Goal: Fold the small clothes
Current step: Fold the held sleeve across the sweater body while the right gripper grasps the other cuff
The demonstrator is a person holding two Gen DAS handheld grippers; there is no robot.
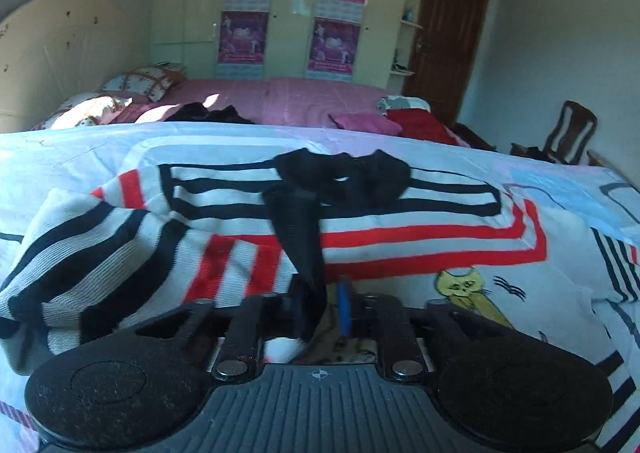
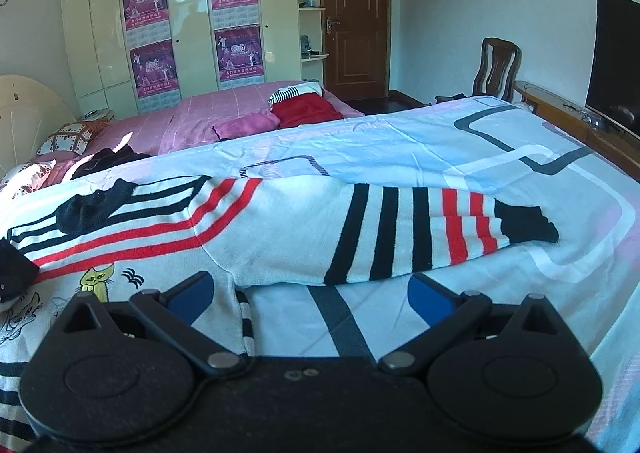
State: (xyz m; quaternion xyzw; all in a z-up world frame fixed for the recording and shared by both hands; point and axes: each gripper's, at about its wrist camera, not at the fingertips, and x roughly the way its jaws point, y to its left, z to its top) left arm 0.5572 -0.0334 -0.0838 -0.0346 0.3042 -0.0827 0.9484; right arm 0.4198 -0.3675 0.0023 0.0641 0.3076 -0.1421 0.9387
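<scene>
A small white sweater (image 2: 288,229) with black and red stripes and a yellow cat print lies face up on a pale blue bedsheet (image 2: 400,141). Its black collar (image 1: 344,177) is at the far side. In the left wrist view my left gripper (image 1: 320,305) is shut on the black cuff (image 1: 300,237) of the left sleeve (image 1: 100,253), which is folded over the chest. In the right wrist view my right gripper (image 2: 312,293) is open and empty, low over the sweater's side just below the right sleeve, whose black cuff (image 2: 524,225) lies out to the right.
A second bed with a pink cover (image 2: 224,105) stands behind, with pillows (image 2: 68,137), a pink and a red garment (image 2: 304,109) and a dark one (image 2: 108,159). Beyond are a wardrobe (image 2: 188,21), a door, a wooden chair (image 2: 496,69) and a TV (image 2: 616,61) on a low stand.
</scene>
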